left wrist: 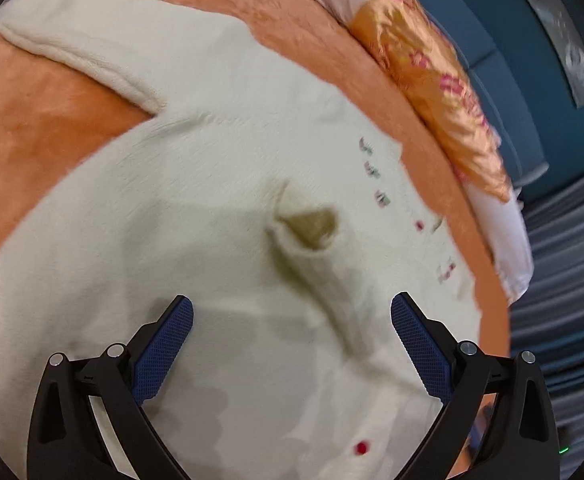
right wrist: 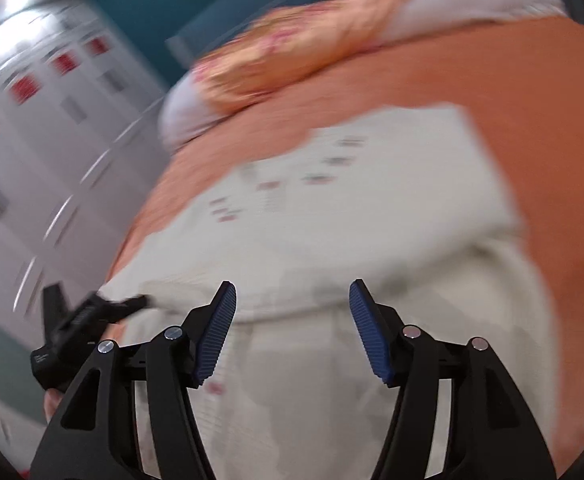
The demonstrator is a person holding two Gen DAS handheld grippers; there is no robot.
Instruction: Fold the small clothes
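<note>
Across the orange blanket (left wrist: 52, 128), a cream fleece garment (left wrist: 212, 160) is lying spread out, one sleeve (left wrist: 76, 52) reaching toward the far left and small coloured marks (left wrist: 381, 198) running along its right side. Near the middle, a raised fold (left wrist: 311, 240) is standing up from the cloth. Above it the left gripper (left wrist: 292, 344) is hovering, its blue-padded fingers (left wrist: 164, 348) spread wide with nothing between them. From the right wrist view, which is blurred, the right gripper (right wrist: 292, 328) is hanging over the garment's near part with its fingers (right wrist: 216, 332) also spread apart and empty. At the far edge a floral pillow (left wrist: 431, 80) is resting on the blanket.
</note>
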